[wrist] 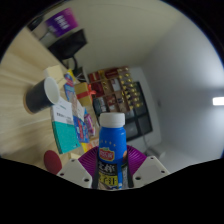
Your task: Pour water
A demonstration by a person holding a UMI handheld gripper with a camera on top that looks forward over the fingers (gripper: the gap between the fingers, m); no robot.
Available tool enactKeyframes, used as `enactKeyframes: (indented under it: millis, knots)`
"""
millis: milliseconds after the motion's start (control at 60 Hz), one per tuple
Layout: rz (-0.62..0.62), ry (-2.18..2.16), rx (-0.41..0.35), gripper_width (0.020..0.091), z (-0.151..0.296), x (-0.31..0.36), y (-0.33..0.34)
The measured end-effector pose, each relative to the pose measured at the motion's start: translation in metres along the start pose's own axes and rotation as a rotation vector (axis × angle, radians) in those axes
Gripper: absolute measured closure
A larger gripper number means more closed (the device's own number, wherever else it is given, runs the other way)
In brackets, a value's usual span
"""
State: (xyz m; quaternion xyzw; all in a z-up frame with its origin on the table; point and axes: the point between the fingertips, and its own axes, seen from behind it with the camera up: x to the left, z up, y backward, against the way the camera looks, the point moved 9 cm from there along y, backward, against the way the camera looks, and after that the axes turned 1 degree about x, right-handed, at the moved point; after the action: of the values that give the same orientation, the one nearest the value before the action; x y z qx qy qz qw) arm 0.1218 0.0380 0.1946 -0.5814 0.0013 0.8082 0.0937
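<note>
Gripper (111, 172) clamped on bottle (111, 146), bottle upright between fingers

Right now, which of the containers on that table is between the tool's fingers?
The white bottle with the blue cap, standing between the tool fingers. The dark cup sits well beyond, farther along the table.

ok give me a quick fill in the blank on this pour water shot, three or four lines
1. The bottle held between the fingers of the tool has a cap coloured ____.
2. The label on that bottle is mostly ____.
3. Beyond the bottle, on the wooden table, stands a cup coloured ____.
4. Both fingers press on the bottle, so the tool is ____ on it.

Missing words: white; blue; black; shut
</note>
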Motion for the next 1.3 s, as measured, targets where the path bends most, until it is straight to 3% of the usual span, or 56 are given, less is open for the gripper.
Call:
enactKeyframes:
  millis: [117, 300, 650, 750, 967, 1083, 1300]
  knots:
    - [-0.018, 0.325, -0.049, 0.0698, 0.061, 0.023, -0.020]
    - [-0.135, 0.875, -0.158, 0.0701, 0.107, 0.026, -0.013]
    - [-0.099, 1.054, -0.154, 0.0702, 0.102, 0.037, -0.041]
    - [-0.094, 0.774, -0.149, 0.0699, 0.103, 0.025, -0.039]
    - [-0.043, -0.474, -0.124, 0.0701, 0.062, 0.007, -0.016]
    - [0.064, -1.021, -0.045, 0.0703, 0.030, 0.030, -0.030]
    - [0.160, -1.363, 0.045, 0.0702, -0.020, 0.056, -0.043]
